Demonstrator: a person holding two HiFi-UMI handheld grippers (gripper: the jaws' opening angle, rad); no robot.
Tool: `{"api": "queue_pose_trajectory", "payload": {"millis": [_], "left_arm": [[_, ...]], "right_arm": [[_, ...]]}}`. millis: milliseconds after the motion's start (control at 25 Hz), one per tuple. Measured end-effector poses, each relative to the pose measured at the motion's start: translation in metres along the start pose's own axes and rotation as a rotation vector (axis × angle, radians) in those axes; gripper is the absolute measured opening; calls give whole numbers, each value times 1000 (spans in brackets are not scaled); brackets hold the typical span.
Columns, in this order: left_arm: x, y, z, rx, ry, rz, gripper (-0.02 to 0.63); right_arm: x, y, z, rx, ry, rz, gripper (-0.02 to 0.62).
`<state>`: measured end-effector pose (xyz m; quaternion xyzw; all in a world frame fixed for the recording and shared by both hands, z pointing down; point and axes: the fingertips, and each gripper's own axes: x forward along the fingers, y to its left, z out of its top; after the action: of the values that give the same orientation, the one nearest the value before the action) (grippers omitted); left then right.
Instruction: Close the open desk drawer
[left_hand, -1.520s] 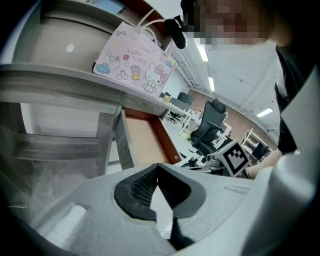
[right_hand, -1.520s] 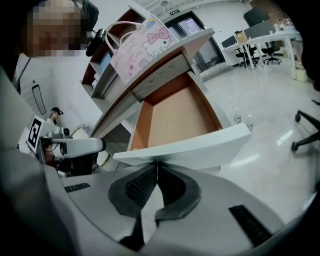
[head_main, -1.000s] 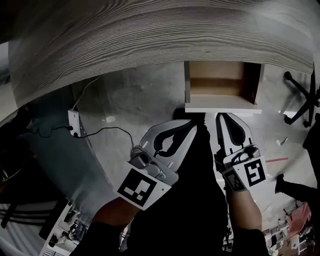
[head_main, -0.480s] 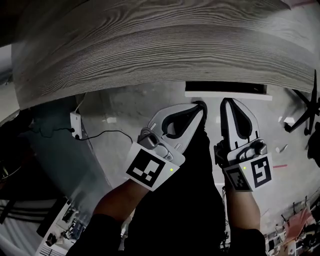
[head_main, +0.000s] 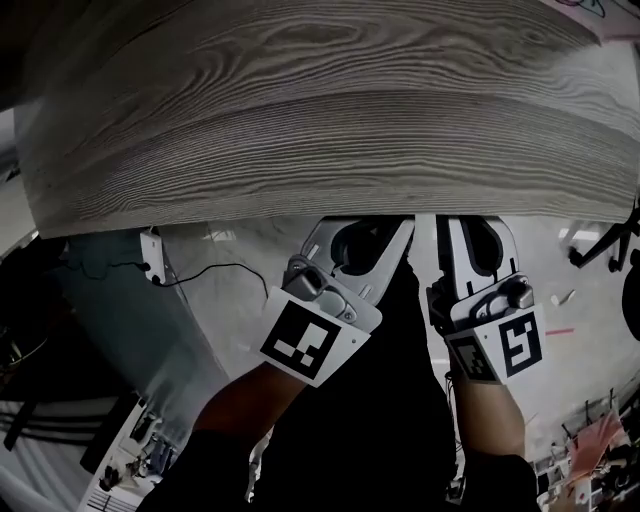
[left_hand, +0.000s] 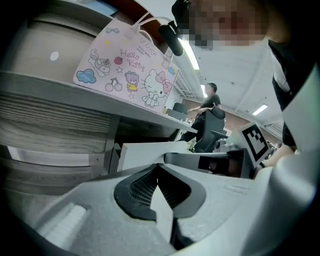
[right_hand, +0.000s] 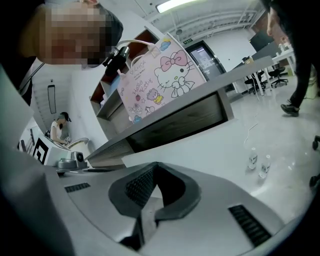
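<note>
1. The drawer (left_hand: 146, 149) lies straight ahead of both grippers, on the far side of them, tucked under the near edge of the desk (head_main: 300, 120). From the head view the wood-grain top hides it entirely. Only its white front shows, in the left gripper view.
2. That front runs left to right along the desk edge, so the drawer travels away from the person, toward the far side.
3. The left gripper (head_main: 378, 238) has its jaws clenched together on nothing, the tips pointing at the white front from just before it.
4. The right gripper (head_main: 470, 235) is likewise pinched closed and empty. It sits just right of the left one and level with it, so neither is clearly nearer.
5. In the left gripper view the right gripper's jaw reaches to the drawer front. It seems to touch there, though the wide-angle lens makes contact hard to confirm.
6. Judged from these views, the drawer is nearly or fully home. Any last push would go straight toward the far side, square to the front.
</note>
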<state>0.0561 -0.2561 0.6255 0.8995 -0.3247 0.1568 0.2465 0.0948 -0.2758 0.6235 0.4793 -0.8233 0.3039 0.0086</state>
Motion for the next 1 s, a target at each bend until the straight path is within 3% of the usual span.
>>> {"api": "queue_pose_trajectory", "payload": {"millis": [280, 640, 1000], "left_arm": [[14, 27, 12, -32, -30, 44, 6], [27, 42, 15, -37, -39, 42, 6], [21, 33, 14, -36, -37, 47, 6]], "right_arm": [[21, -10, 16, -7, -27, -15, 12], [37, -21, 21, 38, -59, -42, 12], [30, -25, 21, 55, -46, -59, 12]]}}
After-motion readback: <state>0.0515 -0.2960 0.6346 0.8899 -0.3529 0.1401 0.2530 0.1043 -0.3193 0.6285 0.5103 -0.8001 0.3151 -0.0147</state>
